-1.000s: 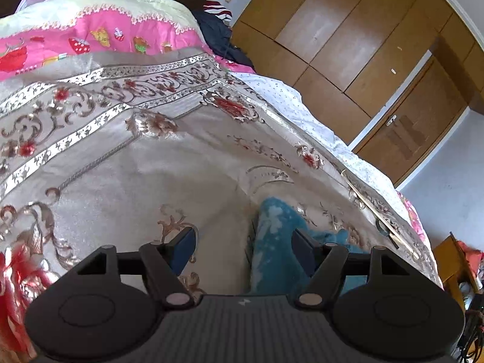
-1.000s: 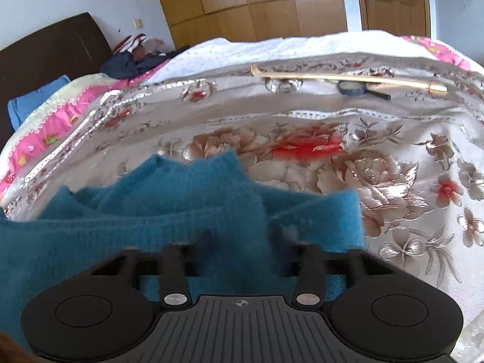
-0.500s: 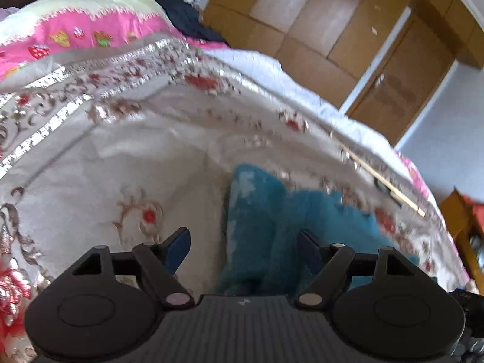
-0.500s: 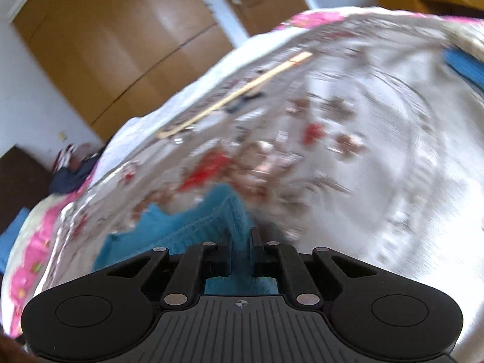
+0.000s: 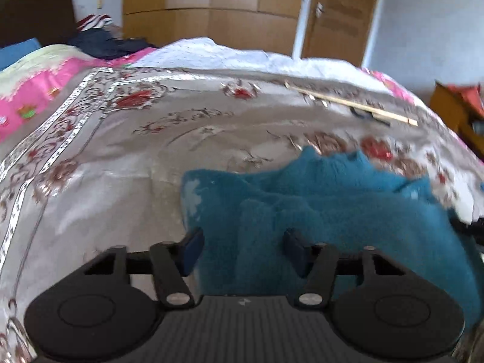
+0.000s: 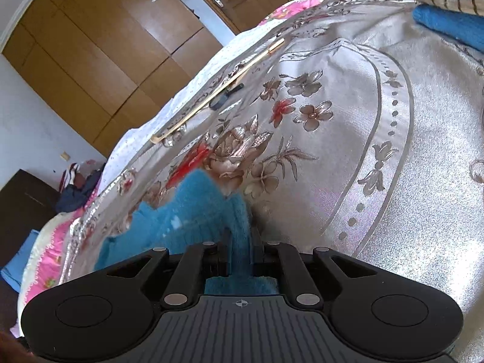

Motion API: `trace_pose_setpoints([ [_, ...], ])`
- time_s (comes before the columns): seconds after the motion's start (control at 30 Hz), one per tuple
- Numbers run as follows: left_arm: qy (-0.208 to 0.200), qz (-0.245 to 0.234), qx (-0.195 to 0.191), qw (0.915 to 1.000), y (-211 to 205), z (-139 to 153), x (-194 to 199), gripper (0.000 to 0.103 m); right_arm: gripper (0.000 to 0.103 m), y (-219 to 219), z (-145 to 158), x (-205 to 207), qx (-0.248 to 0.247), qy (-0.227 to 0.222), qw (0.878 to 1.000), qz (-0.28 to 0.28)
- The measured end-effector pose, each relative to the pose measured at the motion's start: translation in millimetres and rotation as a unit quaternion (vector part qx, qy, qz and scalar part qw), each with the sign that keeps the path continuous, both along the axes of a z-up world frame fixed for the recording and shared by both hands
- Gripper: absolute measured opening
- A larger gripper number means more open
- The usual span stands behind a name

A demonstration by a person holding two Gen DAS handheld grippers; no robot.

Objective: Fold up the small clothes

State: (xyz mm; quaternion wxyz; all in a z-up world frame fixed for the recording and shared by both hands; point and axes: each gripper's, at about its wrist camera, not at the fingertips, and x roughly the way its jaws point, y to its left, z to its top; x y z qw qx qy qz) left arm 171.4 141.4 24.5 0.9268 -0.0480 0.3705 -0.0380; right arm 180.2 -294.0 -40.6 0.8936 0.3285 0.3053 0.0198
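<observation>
Right gripper [image 6: 239,252] clamped on teal sweater [image 6: 193,211] edge. Left gripper [image 5: 242,249] closing, jaws apart, sweater [image 5: 317,208] fabric between them, pads not pressing. Sweater lies bunched on floral bedspread [image 5: 121,157]; stick [image 5: 351,107] well beyond.

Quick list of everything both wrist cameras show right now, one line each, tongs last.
Fuzzy garment: one, teal, on the bedspread, near edge.
Bedspread: one, silver floral, covering the bed.
Thin stick: one, pale wood, far side, beside a small dark object.
Folded clothes: blue piece under a striped cream one, far right corner.
Wardrobe: brown wood, behind the bed.
Left tongs: closing, teal fabric between the pads.
Right tongs: shut on the teal fabric.
</observation>
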Motion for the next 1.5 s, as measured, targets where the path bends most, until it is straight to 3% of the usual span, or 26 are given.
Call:
trace_pose_setpoints([
  [0.07, 0.012, -0.007, -0.004, 0.9999, -1, 0, 3, 0.055, 0.009, -2, 0, 0, 0.005, -0.001, 1.0, 0.004],
  [0.27, 0.049, -0.016, 0.008, 0.9986, -3, 4, 12, 0.054, 0.01, -3, -1, -2, 0.012, -0.003, 1.0, 0.012],
  [0.37, 0.055, -0.035, 0.023, 0.9976, -12, 7, 11, 0.045, 0.01, -2, 0, -3, 0.011, -0.005, 1.0, 0.015],
  [0.53, 0.078, -0.038, 0.013, 0.9962, -10, 9, 17, 0.037, 0.011, -1, 0, -4, 0.013, -0.006, 1.0, 0.018],
  [0.57, 0.079, -0.037, 0.006, 0.9962, -8, 10, 18, 0.03, 0.011, -1, 1, -5, 0.012, -0.007, 1.0, 0.019],
  [0.6, 0.074, -0.037, -0.006, 0.9965, -6, 12, 17, 0.021, 0.011, 0, 2, -5, 0.011, -0.008, 1.0, 0.021],
  [0.87, 0.031, -0.008, -0.063, 0.9975, 7, 28, 11, 0.02, 0.01, 4, 26, -10, 0.021, -0.045, 0.998, 0.027],
  [1.1, -0.063, 0.032, -0.101, 0.9924, 31, 67, 15, 0.02, 0.01, 18, 76, 9, 0.003, -0.109, 0.993, 0.038],
  [1.23, -0.039, 0.066, -0.079, 0.9938, 31, 27, 33, 0.02, 0.009, 38, 70, 36, -0.056, -0.094, 0.993, 0.037],
  [1.33, -0.001, 0.094, -0.072, 0.993, 34, -15, 44, 0.02, 0.009, 52, 36, 57, -0.111, -0.035, 0.992, 0.039],
  [1.4, -0.003, 0.101, -0.082, 0.9915, 37, -23, 42, 0.02, 0.009, 46, 21, 58, -0.101, -0.014, 0.994, 0.031],
  [1.5, -0.008, 0.101, -0.093, 0.9905, 40, -18, 41, 0.02, 0.009, 40, 23, 54, -0.091, -0.023, 0.995, 0.03],
])
